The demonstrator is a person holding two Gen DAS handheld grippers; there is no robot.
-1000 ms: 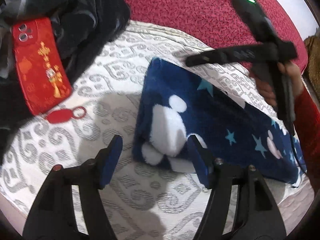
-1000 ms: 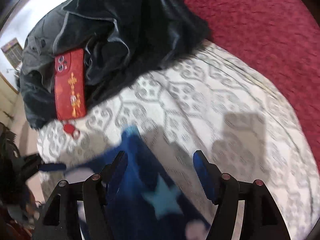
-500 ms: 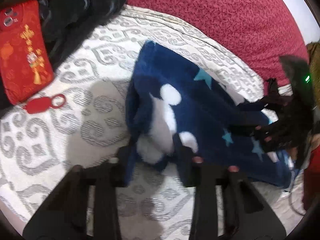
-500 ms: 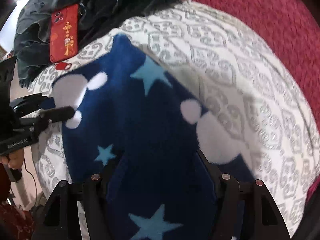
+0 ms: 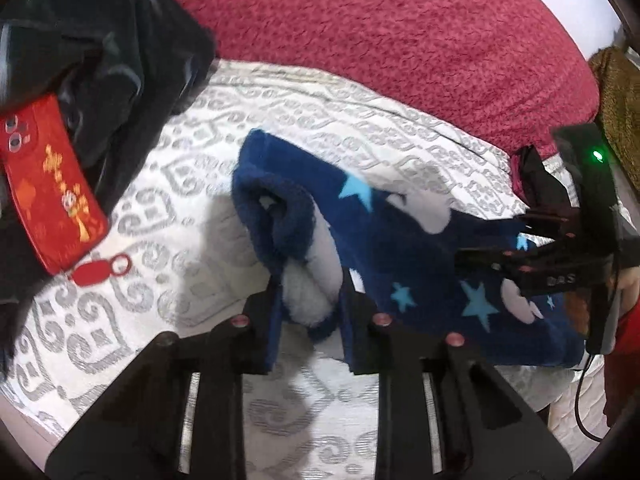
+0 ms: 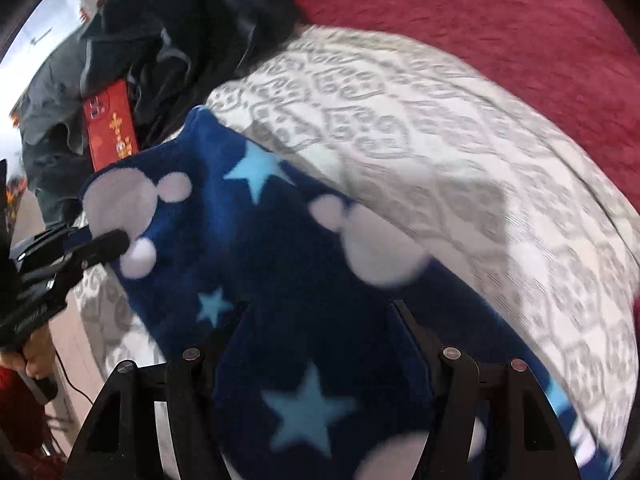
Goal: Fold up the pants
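Fleece pants (image 5: 400, 248), dark blue with white mouse heads and light blue stars, lie folded on a white and grey patterned bedspread (image 5: 280, 120). My left gripper (image 5: 310, 300) is shut on the near end of the pants, with bunched white and blue fleece between its fingers. My right gripper (image 6: 320, 344) is closed on the other end of the pants (image 6: 248, 248), with thick fleece filling the gap between its fingers. The right gripper also shows in the left wrist view (image 5: 532, 252), clamped on the cloth's far right edge. The left gripper also shows at the left in the right wrist view (image 6: 100, 246).
A red phone (image 5: 48, 184) with a red charm (image 5: 96, 272) lies on a pile of dark clothes (image 5: 100, 48) at the left. A crimson blanket (image 5: 400, 32) covers the bed behind. The bed's edge is near the left gripper.
Both grippers came down onto the pants and closed on opposite ends. The left end is now lifted and bunched, and the cloth is pulled taut between them.
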